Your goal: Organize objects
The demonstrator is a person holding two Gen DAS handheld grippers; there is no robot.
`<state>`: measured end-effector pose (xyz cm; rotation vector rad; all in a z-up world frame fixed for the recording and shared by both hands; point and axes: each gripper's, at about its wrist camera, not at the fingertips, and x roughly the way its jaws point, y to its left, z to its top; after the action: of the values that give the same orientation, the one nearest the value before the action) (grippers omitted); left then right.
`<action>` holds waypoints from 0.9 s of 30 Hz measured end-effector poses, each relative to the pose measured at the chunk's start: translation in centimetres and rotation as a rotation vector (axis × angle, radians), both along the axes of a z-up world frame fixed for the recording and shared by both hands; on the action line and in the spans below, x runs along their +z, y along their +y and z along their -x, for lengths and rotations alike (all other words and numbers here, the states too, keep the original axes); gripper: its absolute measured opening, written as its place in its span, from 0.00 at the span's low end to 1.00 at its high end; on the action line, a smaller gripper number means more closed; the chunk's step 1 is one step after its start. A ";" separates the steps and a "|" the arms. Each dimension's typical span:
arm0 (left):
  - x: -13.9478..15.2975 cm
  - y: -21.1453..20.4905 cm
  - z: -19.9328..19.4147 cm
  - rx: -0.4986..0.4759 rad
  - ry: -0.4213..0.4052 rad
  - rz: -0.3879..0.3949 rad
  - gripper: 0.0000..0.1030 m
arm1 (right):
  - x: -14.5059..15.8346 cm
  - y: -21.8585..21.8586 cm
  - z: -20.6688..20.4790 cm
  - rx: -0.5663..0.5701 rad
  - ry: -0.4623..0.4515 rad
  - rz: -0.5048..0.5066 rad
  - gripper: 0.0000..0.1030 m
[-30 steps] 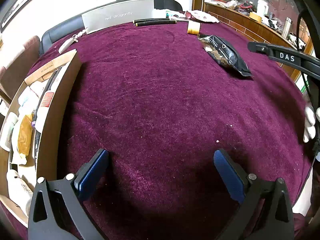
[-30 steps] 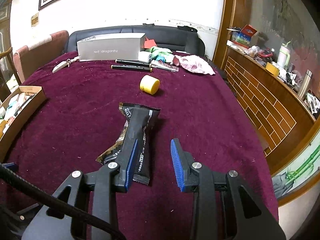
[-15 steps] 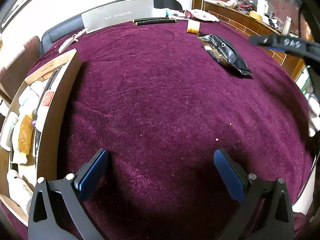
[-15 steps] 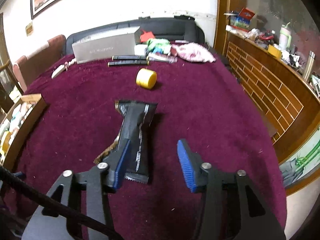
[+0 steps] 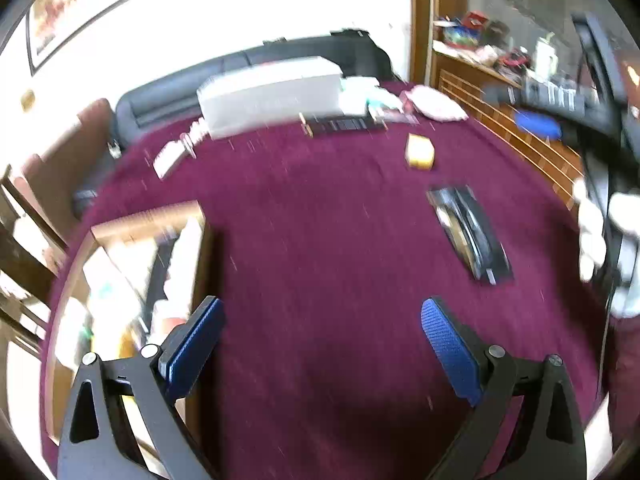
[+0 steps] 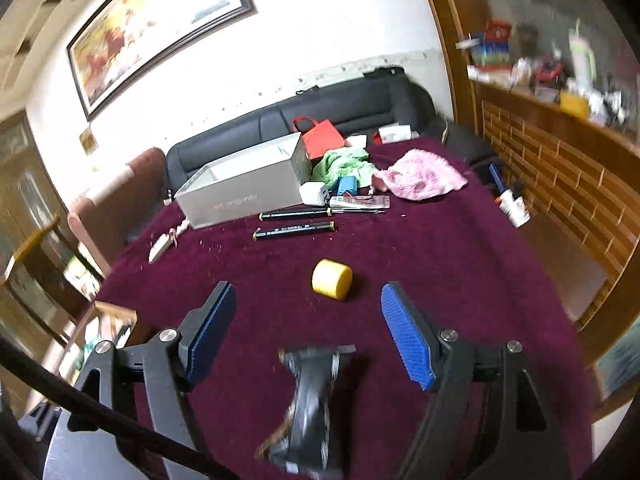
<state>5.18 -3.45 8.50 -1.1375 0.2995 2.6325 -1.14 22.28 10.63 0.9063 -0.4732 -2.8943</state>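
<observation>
A black snack packet [image 6: 312, 400] lies flat on the maroon cloth [image 6: 440, 280], low between the arms of my right gripper [image 6: 308, 304]. Its jaws are opening and the pads do not touch the packet. A yellow cylinder [image 6: 332, 279] lies just beyond the fingertips. My left gripper [image 5: 320, 316] hovers over bare cloth, jaws wide but closing, with nothing between them. The packet [image 5: 468, 232] lies ahead to its right and the yellow cylinder [image 5: 419, 152] farther back. A wooden tray [image 5: 200, 240] of sorted items sits at its left.
At the back stand a grey box [image 6: 244, 196], two black markers [image 6: 294, 230], a white charger [image 6: 314, 194], and green [image 6: 344, 164] and pink [image 6: 420, 178] cloths. A white-gloved hand [image 5: 592, 232] is at the right edge. A wooden counter [image 6: 560, 168] runs along the right.
The right jaws have spread from nearly shut to wide and the view has swung up, so the packet sits lower in frame. The left gripper has risen and tilted up.
</observation>
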 end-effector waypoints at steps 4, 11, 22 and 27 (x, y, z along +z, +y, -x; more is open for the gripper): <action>1.3 2.5 4.3 -0.027 0.061 0.026 0.94 | -2.9 3.2 0.5 -0.075 -0.028 0.086 0.73; -1.6 10.7 13.5 -0.092 -0.022 -0.047 0.94 | -5.3 8.6 0.4 -0.194 -0.101 0.208 0.73; -6.1 18.8 20.2 -0.147 -0.029 0.028 0.94 | -6.1 8.5 0.6 -0.181 -0.151 0.229 0.73; -7.4 19.7 20.6 -0.168 -0.025 0.044 0.53 | -6.3 8.3 0.7 -0.183 -0.159 0.223 0.73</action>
<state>-15.38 16.24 1.07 -1.1066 0.4305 2.4746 -1.80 30.57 4.32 1.1136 -0.9166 -2.8578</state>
